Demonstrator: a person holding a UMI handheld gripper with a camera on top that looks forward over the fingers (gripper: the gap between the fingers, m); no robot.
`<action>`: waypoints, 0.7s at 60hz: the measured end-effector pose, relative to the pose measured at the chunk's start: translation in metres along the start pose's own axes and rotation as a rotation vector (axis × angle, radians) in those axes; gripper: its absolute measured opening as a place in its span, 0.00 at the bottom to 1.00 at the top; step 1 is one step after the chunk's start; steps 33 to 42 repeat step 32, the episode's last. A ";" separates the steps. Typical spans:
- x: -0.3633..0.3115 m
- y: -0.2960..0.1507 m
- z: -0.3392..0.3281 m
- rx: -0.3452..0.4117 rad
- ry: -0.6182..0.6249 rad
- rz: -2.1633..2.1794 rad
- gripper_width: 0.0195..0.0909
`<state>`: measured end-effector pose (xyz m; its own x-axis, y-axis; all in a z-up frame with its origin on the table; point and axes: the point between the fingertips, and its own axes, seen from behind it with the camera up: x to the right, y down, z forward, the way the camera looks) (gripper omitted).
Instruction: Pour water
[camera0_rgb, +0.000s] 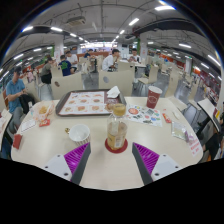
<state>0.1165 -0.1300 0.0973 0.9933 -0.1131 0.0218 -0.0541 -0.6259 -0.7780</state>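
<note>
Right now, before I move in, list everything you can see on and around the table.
bottle: one, clear with a pale label, upright just ahead of the fingers, on a red coaster
bowl: one, white, beside the bottle, ahead of the left finger
red cup: one, beyond the bottle, toward the table's far side
tray: one, pale with rows of reddish spots, beyond the bowl
table: one, cream, round-edged
people: several, seated at tables beyond
ceiling lights: many, white strips overhead
gripper: one, purple pads, fingers open, nothing between them
</note>
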 end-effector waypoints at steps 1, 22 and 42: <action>-0.002 0.001 -0.007 -0.006 0.001 -0.005 0.92; -0.017 0.023 -0.105 -0.045 0.016 -0.036 0.92; -0.015 0.019 -0.114 -0.026 0.027 -0.019 0.92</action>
